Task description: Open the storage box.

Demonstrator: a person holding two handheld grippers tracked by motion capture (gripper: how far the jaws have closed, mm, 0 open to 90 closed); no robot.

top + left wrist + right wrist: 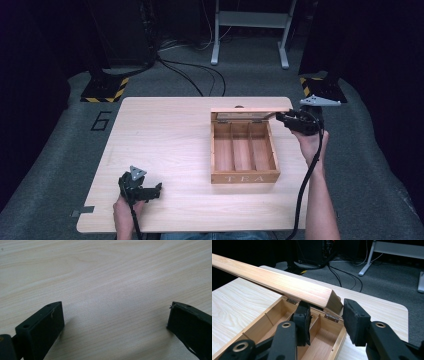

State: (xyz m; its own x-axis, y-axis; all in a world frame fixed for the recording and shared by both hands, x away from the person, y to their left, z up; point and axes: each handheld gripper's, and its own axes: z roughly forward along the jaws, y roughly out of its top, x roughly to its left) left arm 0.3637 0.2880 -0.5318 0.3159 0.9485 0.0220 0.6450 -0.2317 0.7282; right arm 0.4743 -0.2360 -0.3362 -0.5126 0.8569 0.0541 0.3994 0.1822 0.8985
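Presently, scene status as follows.

Table: light wood-grain table [165, 135], rectangular with rounded corners, standing on grey carpet.

Tea box: wooden tea box [244, 177] marked "TEA" on its near wall, sited right of table centre. The interior is divided into three lengthwise compartments, and all three appear empty.

Lid: hinged lid [287, 285] at the far wall of the box, raised and tilted — in the high view its edge [250, 109] stands above the rear of the box. Metal hinges are visible under it in the right gripper view.

Right gripper: right gripper [286, 118] at the far right corner of the box, held by the right hand [311, 142]. Its jaws are parted and straddle the right end of the lid: one jaw below the lid inside the box, the other just outside the lid's end face. Whether the pads press on the wood cannot be told.

Left gripper: left gripper [150, 191] near the front left of the table, held by the left hand [125, 207], well apart from the box. Jaws spread wide over bare table surface [112, 297] — nothing between them.

Cables: a black cable [305, 190] trails from the right gripper toward the table's near edge.
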